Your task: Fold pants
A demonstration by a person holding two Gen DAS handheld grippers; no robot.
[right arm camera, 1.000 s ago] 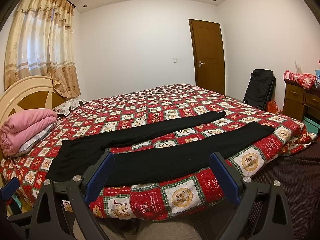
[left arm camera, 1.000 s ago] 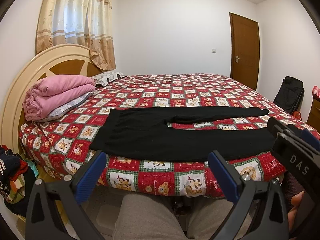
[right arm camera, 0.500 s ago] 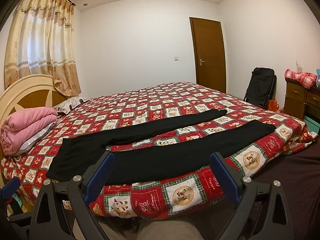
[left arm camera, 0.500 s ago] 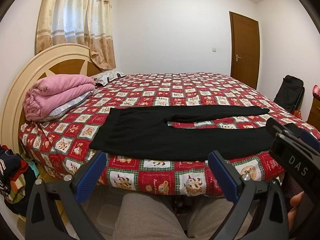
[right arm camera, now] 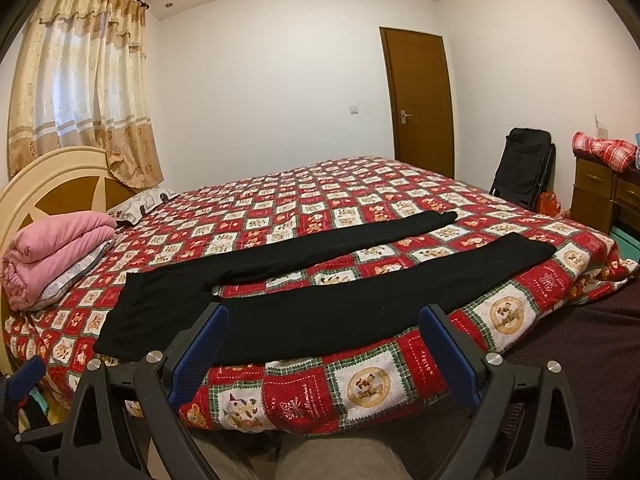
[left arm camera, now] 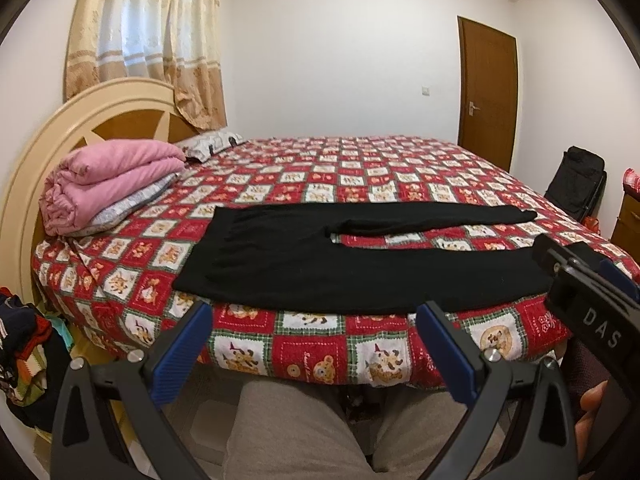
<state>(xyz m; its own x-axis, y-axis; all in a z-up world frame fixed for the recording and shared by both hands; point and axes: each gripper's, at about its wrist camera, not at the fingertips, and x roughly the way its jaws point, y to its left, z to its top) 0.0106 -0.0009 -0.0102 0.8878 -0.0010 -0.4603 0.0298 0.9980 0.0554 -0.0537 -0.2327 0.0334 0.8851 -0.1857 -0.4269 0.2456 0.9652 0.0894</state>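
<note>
Matte black pants (left arm camera: 320, 264) lie flat on checkered quilt (left arm camera: 360, 168).

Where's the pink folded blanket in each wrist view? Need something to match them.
Left wrist: pink blanket at left, mid-height, stacked against the headboard, left of the black pants.
Right wrist: pink blanket at far left edge, mid-height, same stack.
Shared landmark: the brown door in the far wall.
</note>
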